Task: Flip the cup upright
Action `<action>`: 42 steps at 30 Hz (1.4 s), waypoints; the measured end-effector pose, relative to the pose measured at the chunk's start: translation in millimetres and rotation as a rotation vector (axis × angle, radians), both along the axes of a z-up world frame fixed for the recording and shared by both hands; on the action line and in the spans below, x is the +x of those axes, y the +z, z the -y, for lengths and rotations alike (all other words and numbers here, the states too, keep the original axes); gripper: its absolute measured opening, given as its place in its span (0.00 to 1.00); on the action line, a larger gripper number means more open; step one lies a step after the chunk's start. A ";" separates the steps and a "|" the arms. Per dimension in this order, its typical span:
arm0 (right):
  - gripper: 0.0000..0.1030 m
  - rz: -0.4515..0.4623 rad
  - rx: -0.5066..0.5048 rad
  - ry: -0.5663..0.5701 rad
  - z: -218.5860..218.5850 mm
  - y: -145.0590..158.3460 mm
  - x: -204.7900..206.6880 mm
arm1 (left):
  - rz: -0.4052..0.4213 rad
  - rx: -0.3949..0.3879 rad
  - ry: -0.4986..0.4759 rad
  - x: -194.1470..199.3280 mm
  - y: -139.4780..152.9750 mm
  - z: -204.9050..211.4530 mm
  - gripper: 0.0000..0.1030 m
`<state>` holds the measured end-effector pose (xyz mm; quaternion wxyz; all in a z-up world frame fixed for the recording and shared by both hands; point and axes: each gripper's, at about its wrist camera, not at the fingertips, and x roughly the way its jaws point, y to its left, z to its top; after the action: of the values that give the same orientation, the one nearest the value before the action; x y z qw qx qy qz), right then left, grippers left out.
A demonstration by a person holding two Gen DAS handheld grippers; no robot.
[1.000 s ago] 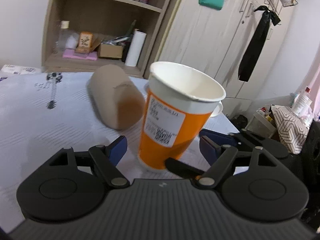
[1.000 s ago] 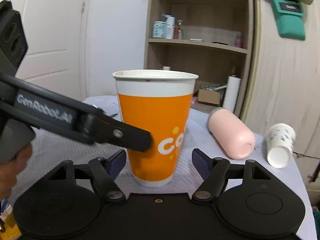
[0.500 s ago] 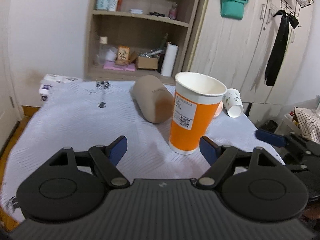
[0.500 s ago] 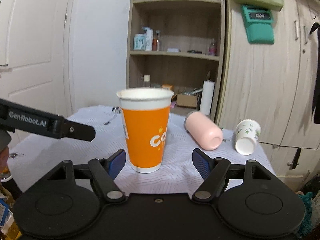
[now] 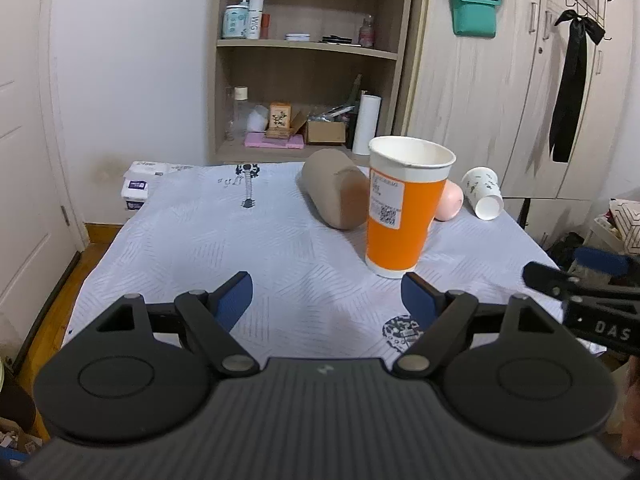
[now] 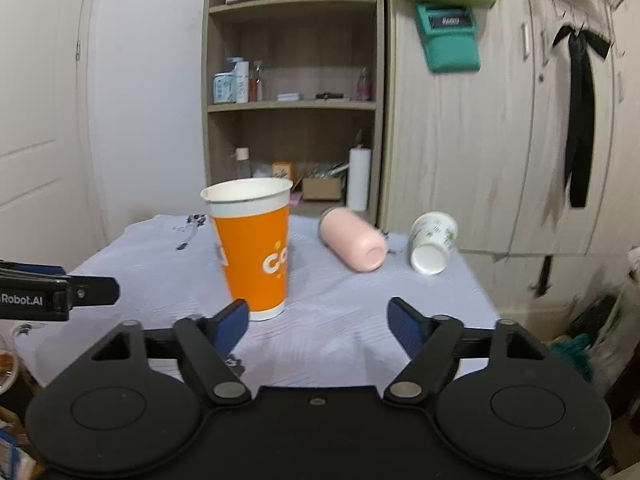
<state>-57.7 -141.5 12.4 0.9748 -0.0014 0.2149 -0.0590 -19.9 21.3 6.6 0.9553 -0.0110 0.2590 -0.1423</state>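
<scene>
An orange paper cup stands upright on the cloth-covered table; it also shows in the right wrist view. My left gripper is open and empty, well back from the cup. My right gripper is open and empty, back from the cup, which is ahead to its left. Each gripper's tip shows at the edge of the other's view.
A brown tumbler and a pink tumbler lie on their sides behind the orange cup. A small white patterned paper cup lies on its side at the far right. A shelf unit and wardrobe stand behind the table.
Both grippers have pulled back from the orange cup, which now stands free and farther away. The jaws stayed open.
</scene>
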 end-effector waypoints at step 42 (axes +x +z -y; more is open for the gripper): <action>0.99 0.084 0.000 -0.080 -1.9 -1.6 -41.5 | 0.077 0.061 0.121 -34.0 -9.4 5.0 1.00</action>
<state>-99.3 -139.6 10.8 0.9799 0.0096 0.1738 -0.0979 -53.9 16.4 -2.8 0.9713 0.0080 0.2252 -0.0768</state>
